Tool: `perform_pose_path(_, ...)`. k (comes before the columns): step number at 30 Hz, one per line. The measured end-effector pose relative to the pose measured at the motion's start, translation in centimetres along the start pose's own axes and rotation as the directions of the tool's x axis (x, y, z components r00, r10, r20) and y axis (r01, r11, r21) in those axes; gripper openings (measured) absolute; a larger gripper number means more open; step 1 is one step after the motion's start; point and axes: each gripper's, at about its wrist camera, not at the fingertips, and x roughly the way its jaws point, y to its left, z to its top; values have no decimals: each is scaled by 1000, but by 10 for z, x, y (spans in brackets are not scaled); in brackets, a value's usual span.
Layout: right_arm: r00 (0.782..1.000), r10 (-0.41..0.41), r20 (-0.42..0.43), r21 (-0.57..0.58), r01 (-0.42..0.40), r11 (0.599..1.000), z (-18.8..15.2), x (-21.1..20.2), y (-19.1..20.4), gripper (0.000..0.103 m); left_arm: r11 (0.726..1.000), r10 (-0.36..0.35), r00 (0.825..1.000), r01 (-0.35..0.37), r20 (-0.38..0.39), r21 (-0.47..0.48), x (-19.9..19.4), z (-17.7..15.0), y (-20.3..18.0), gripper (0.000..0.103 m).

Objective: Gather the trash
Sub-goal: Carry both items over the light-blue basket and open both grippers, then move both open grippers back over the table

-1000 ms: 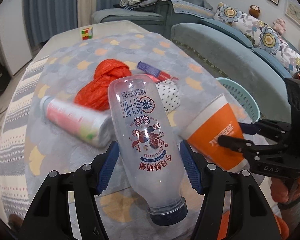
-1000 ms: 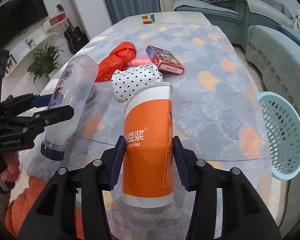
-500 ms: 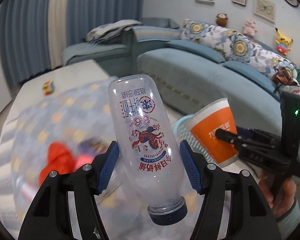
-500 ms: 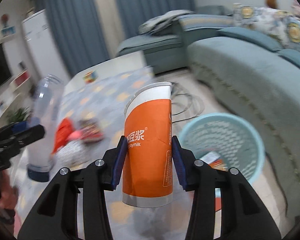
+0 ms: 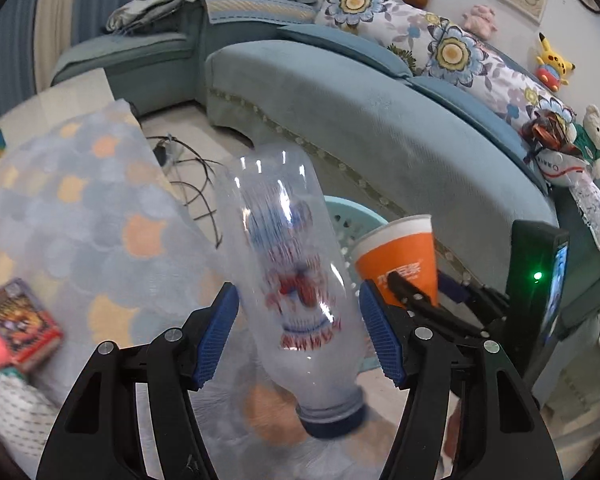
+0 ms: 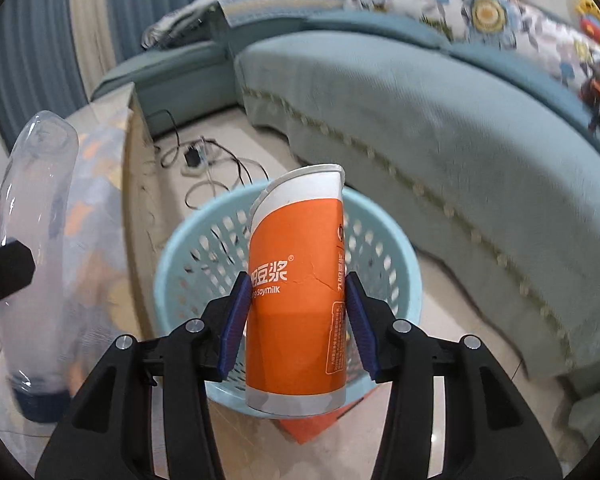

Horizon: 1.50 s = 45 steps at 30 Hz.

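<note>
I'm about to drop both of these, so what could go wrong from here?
1. The plastic bottle in the left gripper seems to hang over the table edge, beside the blue basket, so it may miss.
2. The orange cup in the right gripper could topple out if released tilted.

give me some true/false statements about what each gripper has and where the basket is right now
1. The right gripper holds an orange soy milk cup. True.
2. The cup is lined up over the light blue basket in the right wrist view. True.
3. The left gripper holds a red plastic bag. False: a clear plastic bottle sits between its fingers.
4. The bottle's dark blue cap points away from the camera. False: the cap is nearest the camera, base pointing away.
5. The basket stands on the table. False: it stands on the floor beside the table, in front of the sofa.
</note>
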Motion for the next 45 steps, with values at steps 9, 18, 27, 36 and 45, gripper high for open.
perform_pose_path(9, 999, 35, 26, 28, -36, 999, 3, -15, -7, 52, 1000, -7, 997, 9, 75, -25, -32, -1, 11, 77)
perform_pose_path(18, 985, 145, 95, -70, -139, 988, 2, -68, 37, 52, 993, 69, 982, -51, 174, -107, -107, -12, 42, 77)
perform_pose_path(27, 939, 327, 104, -237, -296, 925, -13, -116, 135, 54, 895, 383, 901, -308, 202, -324, -208, -43, 116, 77)
perform_pose_path(36, 892, 452, 15, -355, -418, 836, -45, -121, 224, 55, 597, 686, 728, -564, -2, -570, -247, -104, 233, 77)
perform_pose_path(45, 859, 499, -113, -387, -501, 775, -68, -93, 284, 84, 544, 583, 808, -468, -88, -697, -223, -145, 286, 77)
